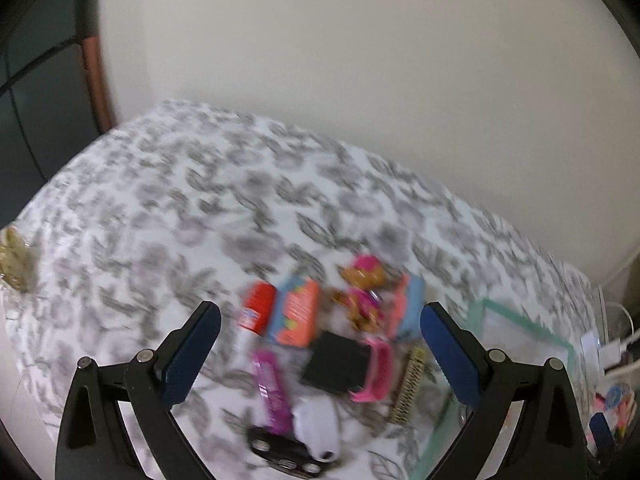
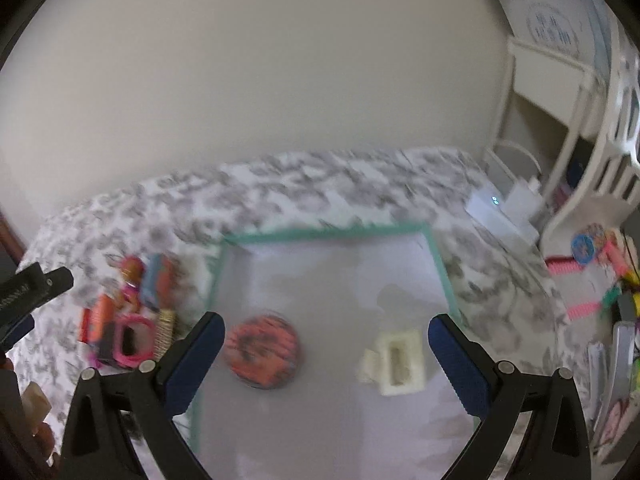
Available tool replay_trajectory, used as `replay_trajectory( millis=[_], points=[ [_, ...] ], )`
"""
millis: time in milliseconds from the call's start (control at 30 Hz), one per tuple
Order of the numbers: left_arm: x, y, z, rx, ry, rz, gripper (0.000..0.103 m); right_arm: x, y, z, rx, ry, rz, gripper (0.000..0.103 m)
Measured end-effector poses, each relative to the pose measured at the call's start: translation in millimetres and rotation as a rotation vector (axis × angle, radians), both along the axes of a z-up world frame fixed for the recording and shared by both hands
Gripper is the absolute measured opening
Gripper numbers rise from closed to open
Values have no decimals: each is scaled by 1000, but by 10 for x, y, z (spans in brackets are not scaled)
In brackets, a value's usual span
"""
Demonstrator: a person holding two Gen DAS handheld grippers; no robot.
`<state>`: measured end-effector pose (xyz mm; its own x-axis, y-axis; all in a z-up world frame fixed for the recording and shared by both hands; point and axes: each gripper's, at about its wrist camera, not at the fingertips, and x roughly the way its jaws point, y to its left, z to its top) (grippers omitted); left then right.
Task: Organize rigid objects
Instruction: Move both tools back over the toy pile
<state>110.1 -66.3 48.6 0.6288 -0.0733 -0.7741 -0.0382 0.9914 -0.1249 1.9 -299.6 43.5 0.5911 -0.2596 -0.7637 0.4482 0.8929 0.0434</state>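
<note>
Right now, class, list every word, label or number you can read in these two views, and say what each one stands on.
No text can be read for certain.
Orange box: printing, blurred.
Purple wrapper: printing, blurred.
Wall poster: round emblem with lettering, too small to read.

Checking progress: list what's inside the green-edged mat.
On the mat: a round orange disc and a cream block. Its near edge is hidden behind the open right gripper.
</note>
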Motion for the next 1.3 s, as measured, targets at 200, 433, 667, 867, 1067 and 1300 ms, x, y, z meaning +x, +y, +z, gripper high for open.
replay_trajectory(
  millis=[200,433,667,867,1067,1300],
  points=[
    [-74,307,250,25,-70,66,100,174,366,100,59,-18,52,103],
    [-139,671,349,8,-91,120,100,288,767,28,129,-54,129,103],
    [-132,833,259,53,-34,165,100,328,950,-44,147,-75,187,103],
    [-65,899,-150,15,127,188,100,409,1114,-263,214,-11,277,103],
    [-53,920,-492,26,239,197,100,420,1264,-489,254,52,330,103],
    [-96,983,-705,-24,321,208,100,426,1359,-584,262,80,372,95]
  ],
)
